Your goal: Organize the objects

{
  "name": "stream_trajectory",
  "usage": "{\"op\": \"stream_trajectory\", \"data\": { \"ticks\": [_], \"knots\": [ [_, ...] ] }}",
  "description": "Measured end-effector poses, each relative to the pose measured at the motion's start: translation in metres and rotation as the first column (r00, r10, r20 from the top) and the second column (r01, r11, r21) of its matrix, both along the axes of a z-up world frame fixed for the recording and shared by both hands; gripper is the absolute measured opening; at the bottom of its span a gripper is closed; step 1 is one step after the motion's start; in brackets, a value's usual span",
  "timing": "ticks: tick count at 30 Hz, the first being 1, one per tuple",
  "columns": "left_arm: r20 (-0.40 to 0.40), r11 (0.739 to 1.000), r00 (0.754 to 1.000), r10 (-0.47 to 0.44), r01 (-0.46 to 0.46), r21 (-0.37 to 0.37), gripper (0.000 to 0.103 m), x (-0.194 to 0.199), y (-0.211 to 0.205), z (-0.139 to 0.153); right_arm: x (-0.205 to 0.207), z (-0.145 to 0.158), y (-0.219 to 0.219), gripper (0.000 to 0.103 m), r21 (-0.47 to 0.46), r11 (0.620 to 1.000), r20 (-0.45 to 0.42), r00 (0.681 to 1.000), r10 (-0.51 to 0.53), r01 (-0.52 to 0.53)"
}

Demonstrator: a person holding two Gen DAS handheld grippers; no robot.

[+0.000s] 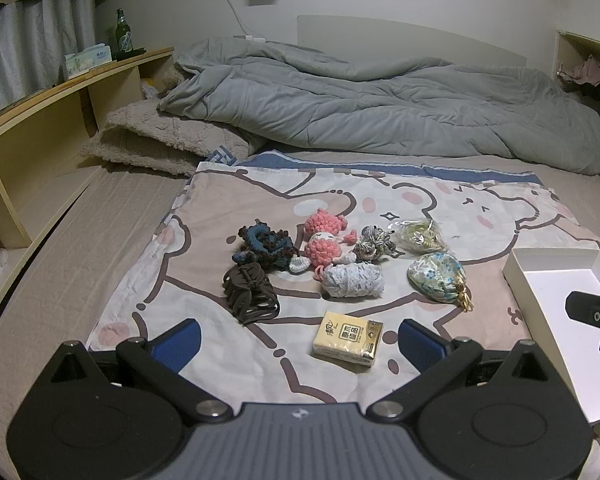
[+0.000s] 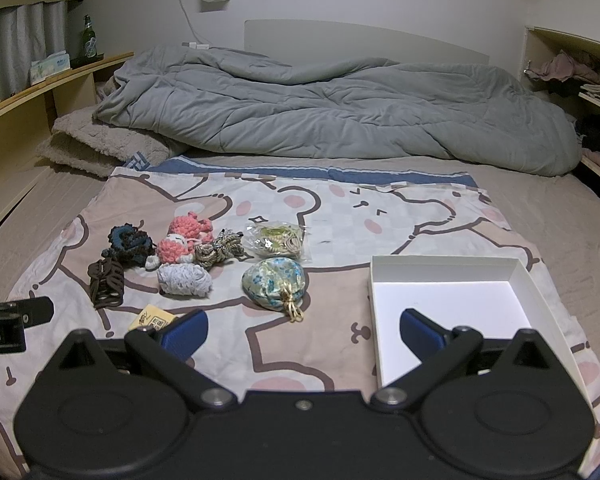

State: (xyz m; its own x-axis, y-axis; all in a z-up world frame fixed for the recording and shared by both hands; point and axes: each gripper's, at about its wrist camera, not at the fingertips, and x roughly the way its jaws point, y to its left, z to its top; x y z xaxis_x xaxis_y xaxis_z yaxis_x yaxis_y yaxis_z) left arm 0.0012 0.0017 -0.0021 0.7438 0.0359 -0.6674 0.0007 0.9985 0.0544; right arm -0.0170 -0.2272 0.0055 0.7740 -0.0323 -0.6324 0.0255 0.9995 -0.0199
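Left gripper point(image 1: 300, 340): I had its fingers spread wide with nothing between them, hovering low over the cartoon cloth point(image 1: 228, 208).
Right gripper point(image 2: 303, 330): mine too stood wide apart and empty, its right finger over the box.
Tissue pack point(image 1: 348, 339): it lay flat on the cloth just ahead of the left fingers (a little right of centre).
Hair claw point(image 1: 250, 292): brown, left of the pack, apart from it.
Yarn bundle point(image 1: 352, 279): pale, beyond the pack, touching the pink crochet doll point(image 1: 325, 240).
Floral pouch point(image 2: 274, 284): right of the cluster, gold tassel toward me.
White box point(image 2: 512, 308): open, at the cloth's right side, well apart from the cluster.
Grey duvet point(image 2: 320, 116): bunched across the bed beyond.
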Motion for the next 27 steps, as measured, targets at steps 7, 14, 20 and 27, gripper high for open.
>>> {"op": "stream_trajectory", "data": {
  "ticks": [7, 14, 20, 27],
  "knots": [
    [0.0, 1.0, 1.0, -0.002, 0.002, 0.0, 0.103, 0.0, 0.0004, -0.0026, -0.0013, -0.0021, 0.0014, 0.103, -0.002, 1.0, 0.0, 1.0, 0.001, -0.001],
    [-0.002, 1.0, 1.0, -0.002, 0.002, -0.001, 0.103, 0.0001, -0.0006, -0.0042, -0.0012, -0.0042, 0.0011, 0.103, -0.002, 1.0, 0.0, 1.0, 0.001, -0.001],
    [-0.004, 1.0, 1.0, -0.001, 0.001, -0.001, 0.103, 0.0003, -0.0007, -0.0041, -0.0011, -0.0034, 0.0013, 0.103, -0.002, 1.0, -0.001, 1.0, 0.001, -0.001],
    [-0.003, 1.0, 1.0, -0.001, 0.001, -0.001, 0.103, 0.0005, -0.0004, -0.0036, -0.0011, -0.0029, 0.0013, 0.103, -0.003, 1.0, 0.0, 1.0, 0.002, -0.002]
  ]
}}
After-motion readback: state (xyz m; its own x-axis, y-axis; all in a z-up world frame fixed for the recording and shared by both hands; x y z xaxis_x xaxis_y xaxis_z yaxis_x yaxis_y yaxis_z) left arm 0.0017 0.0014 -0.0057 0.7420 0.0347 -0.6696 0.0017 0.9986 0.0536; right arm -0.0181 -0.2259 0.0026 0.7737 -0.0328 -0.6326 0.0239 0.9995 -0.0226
